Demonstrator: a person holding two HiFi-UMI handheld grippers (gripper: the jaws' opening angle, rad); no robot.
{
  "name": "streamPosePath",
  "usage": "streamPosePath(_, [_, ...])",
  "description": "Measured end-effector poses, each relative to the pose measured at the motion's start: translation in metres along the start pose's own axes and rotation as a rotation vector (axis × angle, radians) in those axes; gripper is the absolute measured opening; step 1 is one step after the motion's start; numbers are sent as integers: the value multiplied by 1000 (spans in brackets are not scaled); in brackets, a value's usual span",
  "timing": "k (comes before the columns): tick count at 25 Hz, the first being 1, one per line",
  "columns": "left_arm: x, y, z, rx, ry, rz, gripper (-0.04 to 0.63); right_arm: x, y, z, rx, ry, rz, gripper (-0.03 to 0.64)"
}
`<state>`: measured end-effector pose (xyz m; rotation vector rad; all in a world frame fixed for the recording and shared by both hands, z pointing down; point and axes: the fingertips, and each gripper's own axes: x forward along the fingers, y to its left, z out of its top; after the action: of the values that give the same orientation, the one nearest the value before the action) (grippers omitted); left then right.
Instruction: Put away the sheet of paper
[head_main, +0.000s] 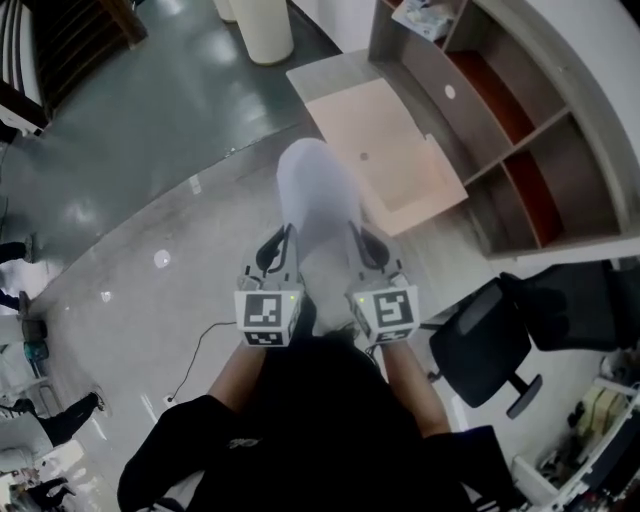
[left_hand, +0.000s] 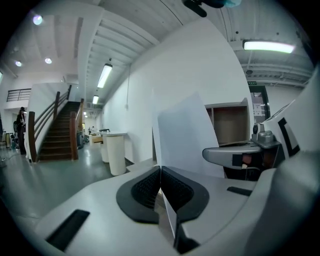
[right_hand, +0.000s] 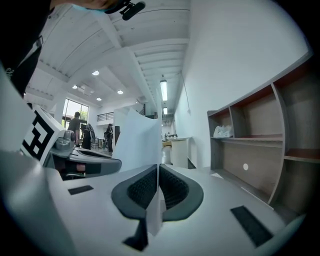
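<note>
The white sheet of paper (head_main: 316, 196) is held up in front of me, bowed between both grippers. My left gripper (head_main: 283, 246) is shut on its left edge and my right gripper (head_main: 361, 244) is shut on its right edge. In the left gripper view the sheet (left_hand: 184, 134) rises from the closed pads (left_hand: 148, 189), with the other gripper (left_hand: 234, 154) beside it. From the right gripper the sheet (right_hand: 136, 140) likewise stands up out of the closed pads (right_hand: 172, 189), and a corner of it hangs below them.
A grey shelf unit (head_main: 520, 130) with open compartments stands at the right. A pale wooden open box (head_main: 385, 150) lies on the floor ahead. A black office chair (head_main: 485, 345) is at my right. A white cylindrical bin (head_main: 262, 28) stands further ahead, and a cable (head_main: 195, 360) runs across the floor.
</note>
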<state>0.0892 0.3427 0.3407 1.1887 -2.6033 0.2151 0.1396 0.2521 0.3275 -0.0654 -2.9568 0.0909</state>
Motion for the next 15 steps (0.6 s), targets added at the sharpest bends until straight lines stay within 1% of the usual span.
streamPosePath(8, [15, 37, -7, -24, 28, 0, 46, 39, 8, -5, 4, 45, 18, 17])
streamPosePath(15, [46, 73, -14, -40, 54, -9, 46, 81, 8, -13, 5, 84, 18, 17])
